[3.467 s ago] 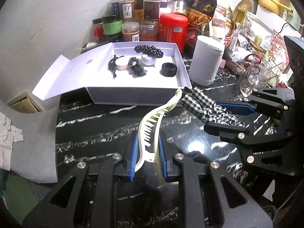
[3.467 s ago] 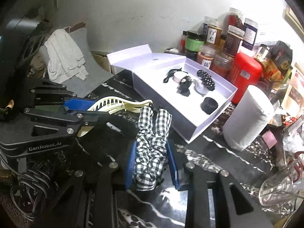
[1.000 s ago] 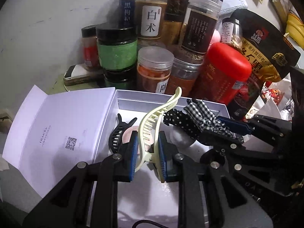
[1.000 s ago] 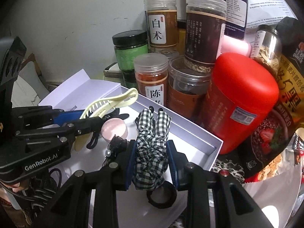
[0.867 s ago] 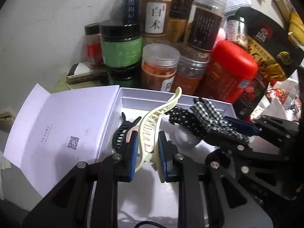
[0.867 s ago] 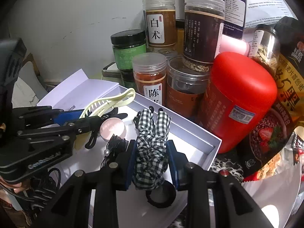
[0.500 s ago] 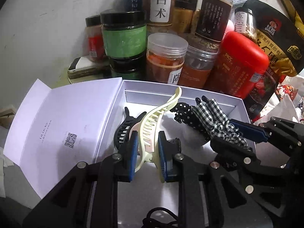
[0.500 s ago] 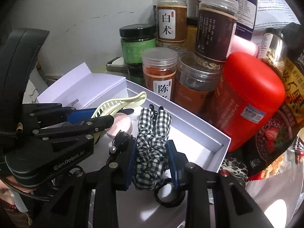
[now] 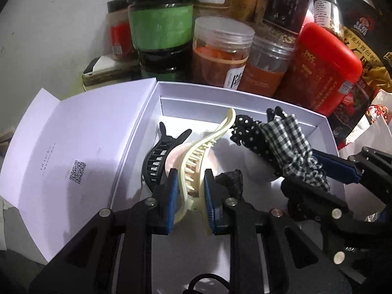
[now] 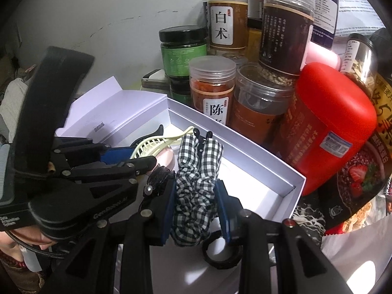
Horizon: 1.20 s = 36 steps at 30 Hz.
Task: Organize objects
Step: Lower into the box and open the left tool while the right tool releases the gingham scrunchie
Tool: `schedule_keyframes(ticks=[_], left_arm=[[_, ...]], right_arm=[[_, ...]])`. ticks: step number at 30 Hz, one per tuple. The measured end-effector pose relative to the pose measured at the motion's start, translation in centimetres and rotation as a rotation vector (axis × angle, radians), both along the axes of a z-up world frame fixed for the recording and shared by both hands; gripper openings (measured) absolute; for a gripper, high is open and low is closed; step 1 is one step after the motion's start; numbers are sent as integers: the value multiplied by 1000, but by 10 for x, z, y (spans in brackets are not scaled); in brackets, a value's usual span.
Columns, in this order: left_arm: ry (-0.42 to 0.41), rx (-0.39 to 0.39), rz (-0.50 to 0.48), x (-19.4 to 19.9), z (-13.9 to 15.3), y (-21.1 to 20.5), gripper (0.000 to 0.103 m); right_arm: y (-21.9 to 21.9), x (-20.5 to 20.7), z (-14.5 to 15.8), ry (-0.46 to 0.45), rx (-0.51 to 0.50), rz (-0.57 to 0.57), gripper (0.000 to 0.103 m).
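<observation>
Both grippers are hovering over the open white box point(image 9: 245, 100), each carrying one hair accessory. The left gripper point(image 9: 189, 193) is clenching its jaws on the base of the cream claw clip point(image 9: 208, 144), whose toothed curve is rising forward above the box floor. The right gripper point(image 10: 196, 196) is squeezing the black-and-white checked scrunchie point(image 10: 196, 171) between its blue pads, the fabric bunching up and spilling out ahead of the jaws.

Several pieces are already lying inside the box: a black claw clip point(image 9: 159, 156) near the left wall, a round pink item point(image 10: 169, 159) partly hidden beneath the cream clip, a polka-dot fabric piece point(image 9: 245, 127) toward the back, a crumpled bit of black lace point(image 9: 232, 178) and a black ring point(image 10: 220, 252) close to the front. The box lid point(image 9: 73, 147) is folding out flat to the left. Jars point(image 10: 210, 90) and a red canister point(image 10: 330, 127) are crowding the tabletop just behind the box.

Judging from this, the sorting is looking well advanced: most accessories are sitting in the box, and the two being carried are the ones left to set down. Neither is resting on the box floor yet, as far as I can tell, so lowering and letting go are what is remaining.
</observation>
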<state>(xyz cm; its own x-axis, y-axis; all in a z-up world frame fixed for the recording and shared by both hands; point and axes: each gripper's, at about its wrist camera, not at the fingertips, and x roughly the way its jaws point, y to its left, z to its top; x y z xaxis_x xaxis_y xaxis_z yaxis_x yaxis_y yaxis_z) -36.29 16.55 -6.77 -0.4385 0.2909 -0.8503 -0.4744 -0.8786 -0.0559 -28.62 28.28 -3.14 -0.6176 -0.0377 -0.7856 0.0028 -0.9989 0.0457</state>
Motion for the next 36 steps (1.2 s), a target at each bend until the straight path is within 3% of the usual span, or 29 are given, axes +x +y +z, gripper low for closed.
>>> schedule_keyframes(ticks=[5, 9, 12, 16, 28, 33, 36], left_arm=[[-16, 5, 14, -1, -1, -1, 20], [-11, -34, 34, 0, 1, 0, 21], [-2, -11, 33, 4, 9, -2, 22], [39, -19, 38, 7, 21, -2, 38], [106, -1, 50, 14, 46, -8, 46], [156, -2, 72, 28, 61, -12, 64], [164, 1, 76, 36, 66, -16, 66]], right_arm=[[-1, -2, 0, -6, 4, -11, 35], [-1, -2, 1, -6, -1, -8, 39], [-1, -2, 2, -5, 3, -14, 41], [-1, 0, 7, 10, 15, -20, 41], [0, 12, 37, 83, 32, -49, 44], [0, 21, 46, 96, 37, -64, 48], [-1, 25, 51, 102, 30, -74, 51]])
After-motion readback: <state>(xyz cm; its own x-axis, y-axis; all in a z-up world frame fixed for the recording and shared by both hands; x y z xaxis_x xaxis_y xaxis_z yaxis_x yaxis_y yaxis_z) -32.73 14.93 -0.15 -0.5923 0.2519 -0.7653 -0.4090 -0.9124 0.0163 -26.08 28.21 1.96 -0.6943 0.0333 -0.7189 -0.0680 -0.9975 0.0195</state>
